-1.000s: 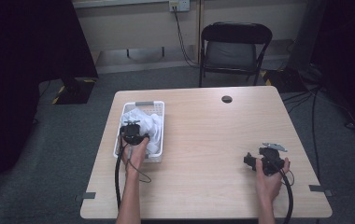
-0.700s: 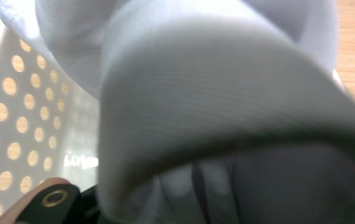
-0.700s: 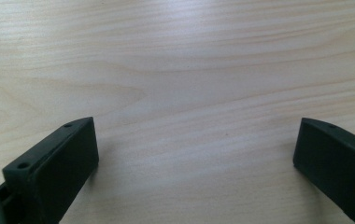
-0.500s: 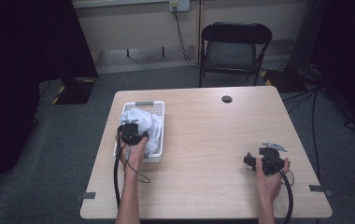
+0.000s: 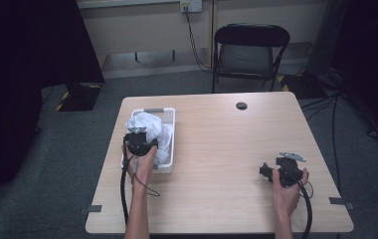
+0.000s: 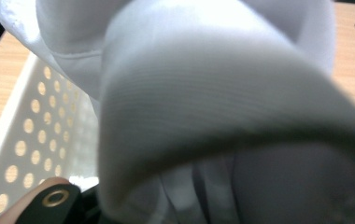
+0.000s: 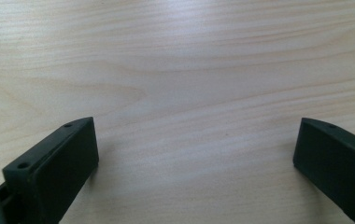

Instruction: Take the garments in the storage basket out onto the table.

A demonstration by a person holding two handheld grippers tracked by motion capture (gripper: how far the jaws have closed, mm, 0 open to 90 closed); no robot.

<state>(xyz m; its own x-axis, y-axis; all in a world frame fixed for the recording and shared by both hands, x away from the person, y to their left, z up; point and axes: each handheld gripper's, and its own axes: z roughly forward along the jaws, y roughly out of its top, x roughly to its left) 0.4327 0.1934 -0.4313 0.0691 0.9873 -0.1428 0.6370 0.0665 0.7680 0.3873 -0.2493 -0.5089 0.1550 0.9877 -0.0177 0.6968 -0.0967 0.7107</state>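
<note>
Since the earlier frames, the white cloth (image 5: 149, 130) has been drawn slightly higher out of the white basket (image 5: 169, 115) at the surface's (image 5: 227, 149) left side. It is bunched directly ahead of the left gripper (image 5: 139, 139), pressed against its camera; whether those fingers are clamped cannot be told. The right gripper (image 5: 276, 172) is held well apart, fingers wide over bare wood.

A white cloth (image 6: 222, 107) hangs very close to the lens, a thick rounded fold of ribbed fabric, blurred, with shadowed folds beneath it. Behind it at the left runs the wall of a white perforated basket (image 6: 31, 140), its round holes showing the wood behind. The wooden surface (image 6: 0, 60) appears beyond the basket's rim and again at the upper right. The jaws are hidden by the cloth.
</note>
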